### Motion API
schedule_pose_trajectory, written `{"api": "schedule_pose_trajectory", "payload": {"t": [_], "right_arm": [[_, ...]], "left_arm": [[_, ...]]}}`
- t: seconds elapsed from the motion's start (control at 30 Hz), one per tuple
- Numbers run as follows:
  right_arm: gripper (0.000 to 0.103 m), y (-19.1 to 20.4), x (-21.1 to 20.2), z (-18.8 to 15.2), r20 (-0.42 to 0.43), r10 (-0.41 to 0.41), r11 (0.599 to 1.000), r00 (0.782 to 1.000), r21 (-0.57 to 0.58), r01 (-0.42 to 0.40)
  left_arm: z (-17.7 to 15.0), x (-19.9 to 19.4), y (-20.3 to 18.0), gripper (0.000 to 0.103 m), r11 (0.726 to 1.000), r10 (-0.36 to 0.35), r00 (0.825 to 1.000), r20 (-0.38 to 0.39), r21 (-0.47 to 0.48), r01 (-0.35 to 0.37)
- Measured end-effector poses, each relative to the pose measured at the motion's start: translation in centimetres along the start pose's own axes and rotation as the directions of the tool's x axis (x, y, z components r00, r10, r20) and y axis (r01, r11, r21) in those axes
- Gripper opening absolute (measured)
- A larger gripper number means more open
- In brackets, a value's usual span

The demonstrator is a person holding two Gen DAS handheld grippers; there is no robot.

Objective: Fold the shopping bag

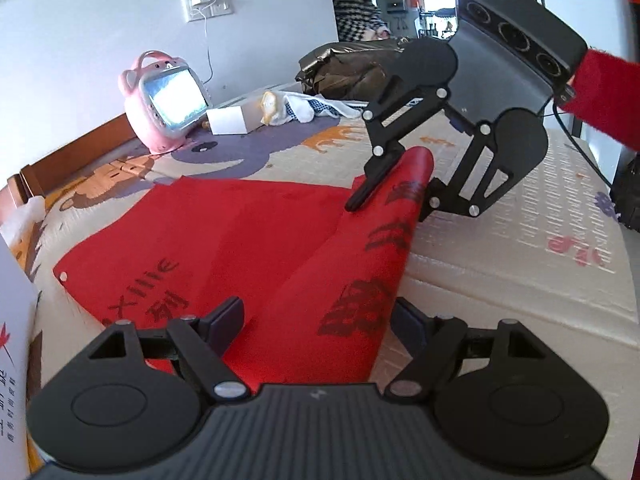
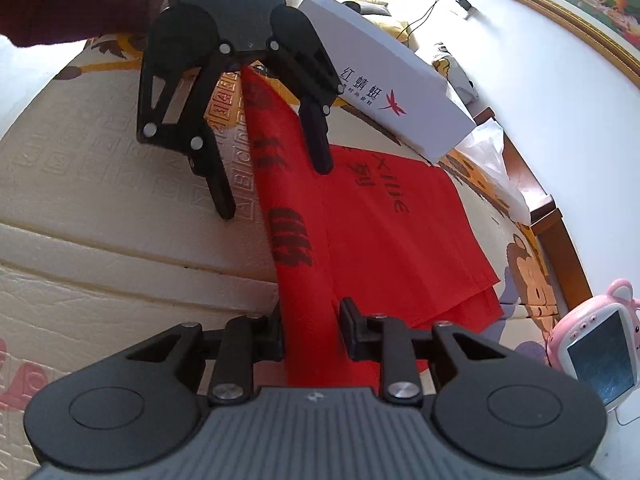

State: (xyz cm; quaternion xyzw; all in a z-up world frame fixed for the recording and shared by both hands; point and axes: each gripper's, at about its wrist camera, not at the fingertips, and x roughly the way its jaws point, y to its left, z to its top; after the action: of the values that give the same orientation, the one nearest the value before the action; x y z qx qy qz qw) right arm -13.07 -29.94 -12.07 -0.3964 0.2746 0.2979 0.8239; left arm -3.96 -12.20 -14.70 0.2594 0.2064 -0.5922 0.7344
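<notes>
The red shopping bag (image 1: 248,248) lies on a bed covered by a padded play mat (image 1: 500,264); the mat is cream, embossed with small letters and printed with cartoon animals. The bag is thin, matte, non-woven cloth with dark printed characters; most of it lies flat, while one long edge is lifted into a soft ridge running from one claw to the other. The left claw (image 1: 320,322) stands wide apart with that ridge passing between its fingers, neither pad pressing on it. The right claw (image 2: 310,330) is much narrower; the raised fold fills the gap between its fingers, but whether the pads truly pinch the cloth I cannot tell. Beyond the left claw, to its left, sits a pink, rounded plastic toy screen (image 1: 164,100) with ears and a handle; a white cardboard box (image 2: 384,88) with red print lies just beside the bag.
</notes>
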Motion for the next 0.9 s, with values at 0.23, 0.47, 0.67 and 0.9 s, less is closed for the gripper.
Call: {"api": "schedule_pose_trajectory", "payload": {"t": [0.23, 0.47, 0.67, 0.9], "right_arm": [[0.040, -0.8, -0.1, -1.4, 0.070, -0.018, 0.993, 0.997, 0.115, 0.010], [0.054, 0.0, -0.4, -3.3, 0.163, -0.098, 0.974, 0.982, 0.220, 0.060], [0.081, 1.3, -0.4, -3.2, 0.157, -0.232, 0.960, 0.960, 0.196, 0.200], [0.082, 1.1, -0.6, -3.2, 0.149, -0.261, 0.952, 0.954, 0.201, 0.229]], "left_arm": [[-0.1, 0.4, 1.0, 0.080, 0.997, -0.045, 0.999, -0.019, -0.064, 0.044], [-0.3, 0.4, 1.2, 0.082, 0.995, -0.057, 0.998, -0.026, -0.087, 0.054], [-0.2, 0.6, 1.3, 0.084, 0.994, -0.057, 0.998, -0.029, -0.098, 0.054], [-0.2, 0.6, 1.5, 0.085, 0.993, -0.058, 0.998, -0.031, -0.106, 0.054]]}}
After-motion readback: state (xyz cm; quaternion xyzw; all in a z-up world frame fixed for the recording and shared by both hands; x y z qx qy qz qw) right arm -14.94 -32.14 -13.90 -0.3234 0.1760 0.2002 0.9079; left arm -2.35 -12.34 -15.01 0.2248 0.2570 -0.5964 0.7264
